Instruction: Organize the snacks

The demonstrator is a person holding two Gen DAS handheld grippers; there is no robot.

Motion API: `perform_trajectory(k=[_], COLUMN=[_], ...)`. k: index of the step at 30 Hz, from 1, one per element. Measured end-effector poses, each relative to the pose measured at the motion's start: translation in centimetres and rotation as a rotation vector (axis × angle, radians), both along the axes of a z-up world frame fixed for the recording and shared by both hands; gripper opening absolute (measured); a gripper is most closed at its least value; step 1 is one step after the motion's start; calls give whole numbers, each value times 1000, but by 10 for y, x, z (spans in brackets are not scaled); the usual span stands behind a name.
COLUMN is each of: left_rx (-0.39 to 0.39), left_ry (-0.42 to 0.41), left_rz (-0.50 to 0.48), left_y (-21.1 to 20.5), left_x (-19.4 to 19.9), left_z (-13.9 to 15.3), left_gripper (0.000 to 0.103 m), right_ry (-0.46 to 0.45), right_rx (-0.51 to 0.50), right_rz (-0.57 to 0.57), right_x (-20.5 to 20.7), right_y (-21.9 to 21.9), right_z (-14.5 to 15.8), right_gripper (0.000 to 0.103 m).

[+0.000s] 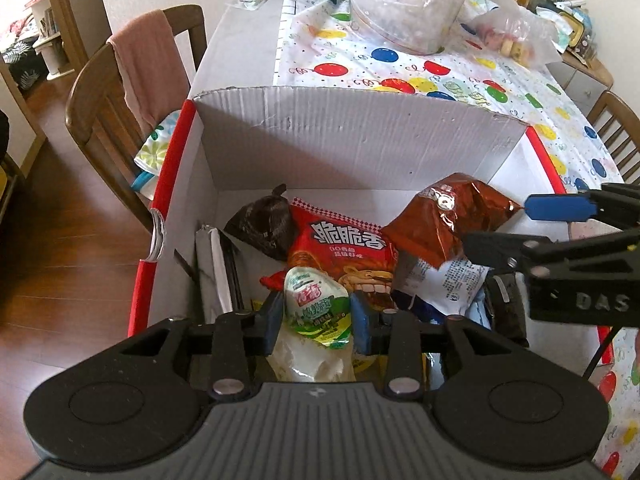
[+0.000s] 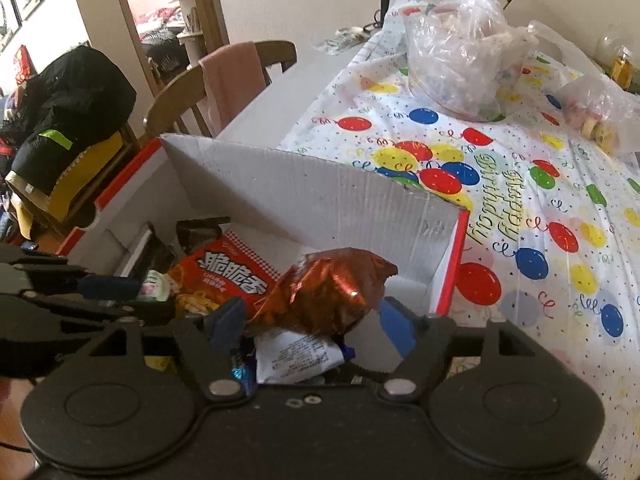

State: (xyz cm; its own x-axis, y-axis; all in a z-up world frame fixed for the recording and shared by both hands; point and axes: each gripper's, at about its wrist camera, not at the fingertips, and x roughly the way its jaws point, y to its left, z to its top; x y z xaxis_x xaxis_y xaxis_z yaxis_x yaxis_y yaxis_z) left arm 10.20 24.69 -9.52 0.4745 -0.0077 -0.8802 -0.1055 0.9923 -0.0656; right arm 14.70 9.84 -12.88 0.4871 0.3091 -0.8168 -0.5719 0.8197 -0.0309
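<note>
Your left gripper (image 1: 316, 314) pinches the green pack (image 1: 316, 304) over the box (image 1: 352, 140). Your right gripper (image 2: 310, 322) (jaws wide apart) sits around the brown bag (image 2: 332, 292).

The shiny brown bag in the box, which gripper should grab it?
Probably the right gripper: its open fingers sit on either side of the brown foil bag. The left gripper is shut on a green-and-white packet.
</note>
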Motion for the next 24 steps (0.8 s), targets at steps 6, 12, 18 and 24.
perform_trajectory(k=[6, 12, 18, 24], left_rx=[-8, -7, -15, -17], left_ry=[-37, -95, -151, -204], left_rz=[2, 9, 15, 22], left_y=[-2, -4, -7, -9], left_x=[-11, -28, -45, -60], left_z=[11, 30, 50, 68], left_gripper=[51, 65, 72, 75], right_ry=[-32, -82, -112, -160], right_rx=[46, 101, 156, 196], right_rz=[24, 42, 54, 46], right_x=[-20, -41, -57, -73], right_y=[-9, -18, -26, -35], right_z=[20, 42, 61, 76], right_gripper=[79, 91, 94, 101])
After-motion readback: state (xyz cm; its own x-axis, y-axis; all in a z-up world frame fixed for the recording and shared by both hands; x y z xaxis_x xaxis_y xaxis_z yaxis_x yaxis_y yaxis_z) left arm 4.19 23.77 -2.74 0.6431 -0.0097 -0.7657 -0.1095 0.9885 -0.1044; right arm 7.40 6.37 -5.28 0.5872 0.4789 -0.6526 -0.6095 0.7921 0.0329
